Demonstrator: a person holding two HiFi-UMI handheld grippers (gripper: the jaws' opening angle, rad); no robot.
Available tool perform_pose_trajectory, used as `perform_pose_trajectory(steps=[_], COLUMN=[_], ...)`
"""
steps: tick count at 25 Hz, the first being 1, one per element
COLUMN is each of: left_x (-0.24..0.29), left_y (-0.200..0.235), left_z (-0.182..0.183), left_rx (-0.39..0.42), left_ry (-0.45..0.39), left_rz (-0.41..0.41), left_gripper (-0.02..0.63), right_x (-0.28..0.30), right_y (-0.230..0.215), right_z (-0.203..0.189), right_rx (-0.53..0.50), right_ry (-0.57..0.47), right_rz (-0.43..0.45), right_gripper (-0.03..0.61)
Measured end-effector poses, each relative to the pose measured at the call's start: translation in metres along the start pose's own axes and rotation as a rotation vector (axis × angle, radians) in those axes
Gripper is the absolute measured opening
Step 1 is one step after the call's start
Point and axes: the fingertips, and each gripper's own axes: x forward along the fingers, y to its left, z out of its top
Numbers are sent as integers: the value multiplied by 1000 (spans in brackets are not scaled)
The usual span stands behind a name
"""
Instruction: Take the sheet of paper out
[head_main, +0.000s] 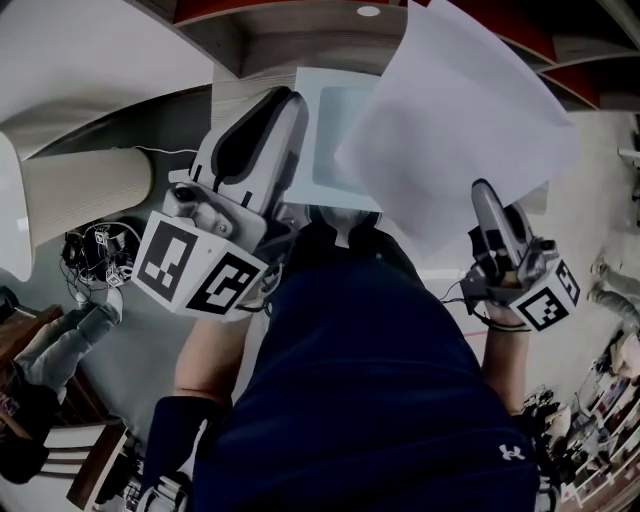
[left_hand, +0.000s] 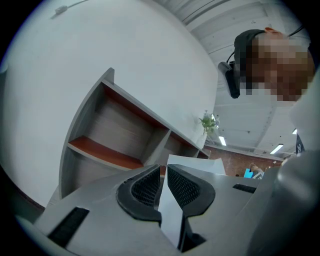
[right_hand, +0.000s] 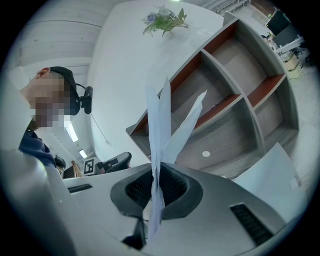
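Note:
In the head view my right gripper (head_main: 483, 190) is shut on the lower edge of a white sheet of paper (head_main: 460, 120), which stands up in the air, tilted, at the right. The right gripper view shows this paper (right_hand: 159, 125) edge-on, pinched between the black pads (right_hand: 175, 187). At the left my left gripper (head_main: 290, 100) holds a pale, see-through sleeve (head_main: 335, 130) by its left edge. In the left gripper view the sleeve (left_hand: 192, 164) runs between the closed jaws of that gripper (left_hand: 163, 172). The paper overlaps the sleeve's right side and appears to be outside it.
A curved grey shelf unit with red-brown boards (head_main: 300, 25) (left_hand: 110, 140) (right_hand: 240, 85) stands just ahead. A small plant (right_hand: 165, 20) sits on top of it. A person's legs and shoes (head_main: 60, 340) are on the floor at the left, beside a white round table (head_main: 80, 60).

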Motion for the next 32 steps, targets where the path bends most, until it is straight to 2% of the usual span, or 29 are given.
perform_pose_trajectory(steps=[11,32], left_x=[5,8], left_y=[-1,-4], left_z=[-7,-16], left_rx=[-34,-46], left_ry=[12,35], left_rz=[-10,-15], left_gripper=[55,55], right_x=[0,-4], right_y=[-2,-5], right_z=[-3,-7], right_rx=[-7,5], right_ry=[-5,5], right_rz=[-2,-2], right_gripper=[15,15])
